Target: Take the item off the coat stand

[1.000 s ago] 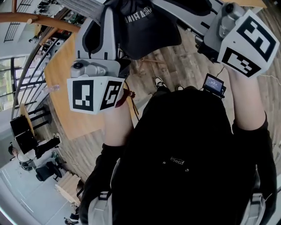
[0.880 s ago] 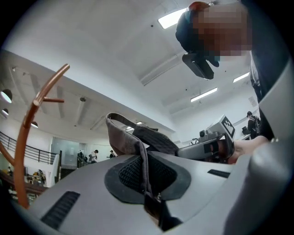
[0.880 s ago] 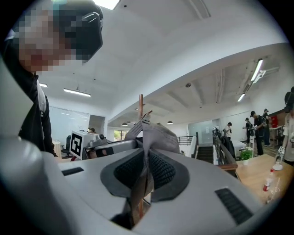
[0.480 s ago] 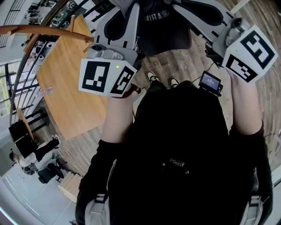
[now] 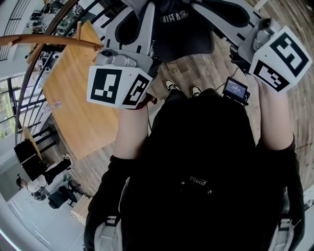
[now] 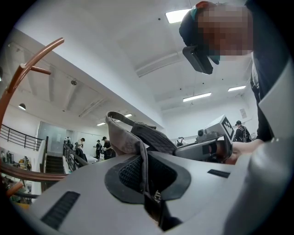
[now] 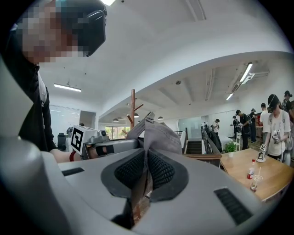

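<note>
A dark cap with white lettering hangs between my two grippers at the top of the head view. My left gripper is shut on the cap's left side, where its pads pinch the fabric and a strap. My right gripper is shut on the other side, with grey-brown cloth squeezed between its pads. The brown wooden coat stand rises behind the cap in the right gripper view. One curved arm of the stand crosses the upper left of the head view, apart from the cap.
A wooden table stands to the left below, with a bottle on it. Black railings and stairs lie beyond. A small screen device hangs near my right wrist. Several people stand in the background.
Both grippers and the cap have shifted toward the top of the head view compared with a second ago. Almost nothing has moved in the last half second.
</note>
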